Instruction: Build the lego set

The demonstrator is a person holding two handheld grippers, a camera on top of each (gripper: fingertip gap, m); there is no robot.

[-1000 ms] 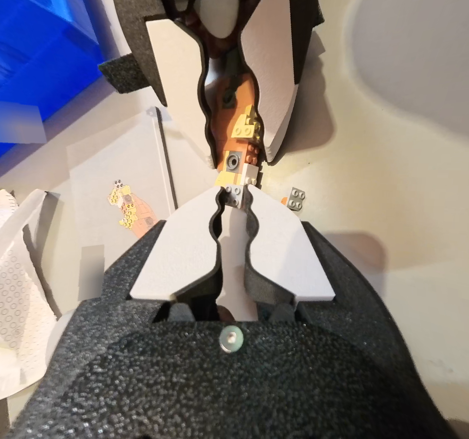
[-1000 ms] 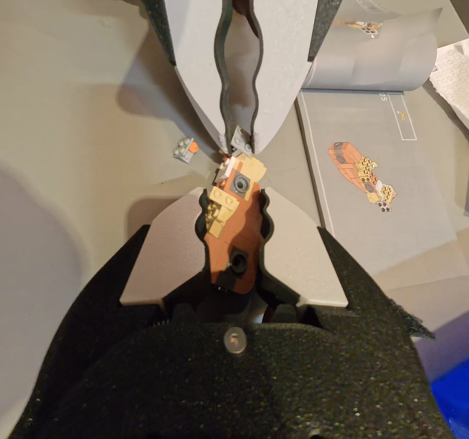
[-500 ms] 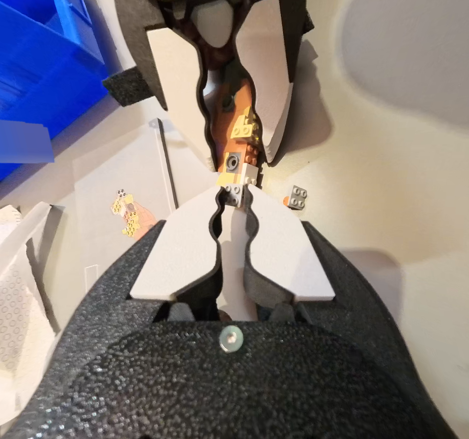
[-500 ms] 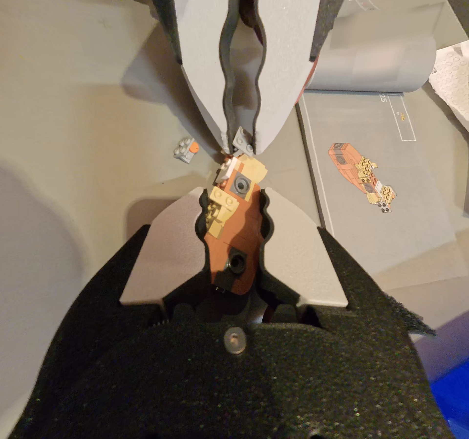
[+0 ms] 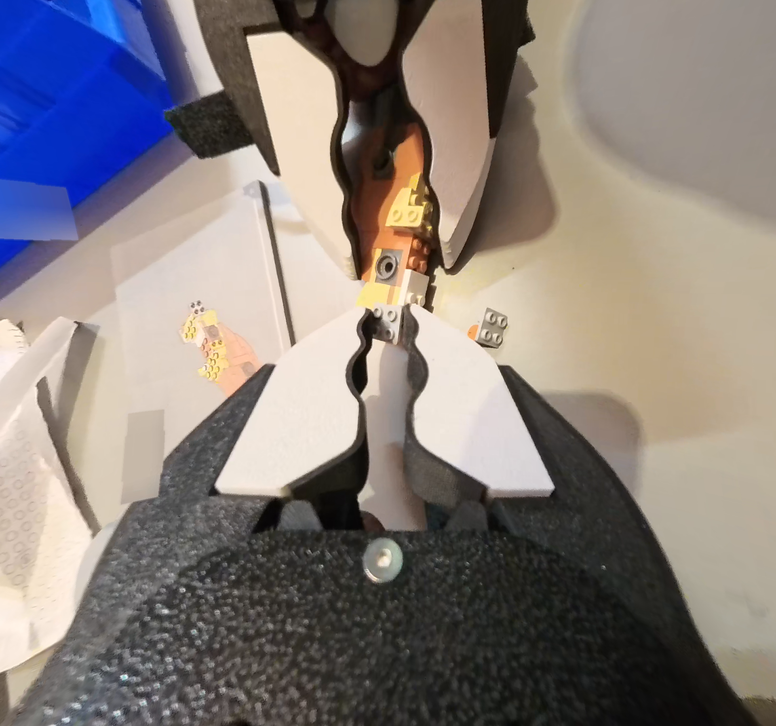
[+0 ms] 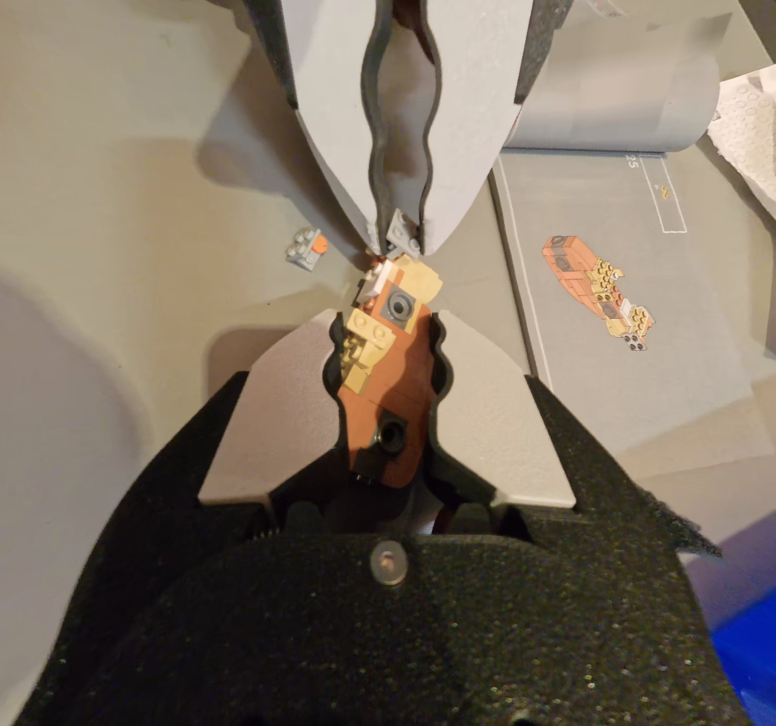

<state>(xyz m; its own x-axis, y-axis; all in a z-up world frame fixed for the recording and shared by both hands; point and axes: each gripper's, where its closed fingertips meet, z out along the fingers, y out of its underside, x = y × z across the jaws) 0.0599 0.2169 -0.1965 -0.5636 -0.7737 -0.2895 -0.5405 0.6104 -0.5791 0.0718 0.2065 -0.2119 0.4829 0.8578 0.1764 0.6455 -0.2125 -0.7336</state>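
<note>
Pale table [image 5: 630, 328] bears an open instruction booklet [image 6: 630, 328], a loose grey brick [image 5: 494, 327] (orange-tipped)

Brown-and-tan model [image 6: 388, 374], grey plate [image 5: 388, 323], blue bin [image 5: 63, 88], white-fingered black hand-held gripper [image 5: 384, 328].

The lego model [image 6: 390, 378] sits between the fingers of the right gripper [image 6: 388, 328]. Its front end sticks out past the fingertips. The left gripper [image 5: 384, 319] points at that front end from the other side. It pinches a small plate [image 5: 388, 321] that touches the tip of the model. In the right wrist view, a loose brick [image 6: 303, 253] lies on the table [image 6: 84, 160] left of the model. The instruction booklet [image 6: 630, 307] lies open to the model's right.
</note>
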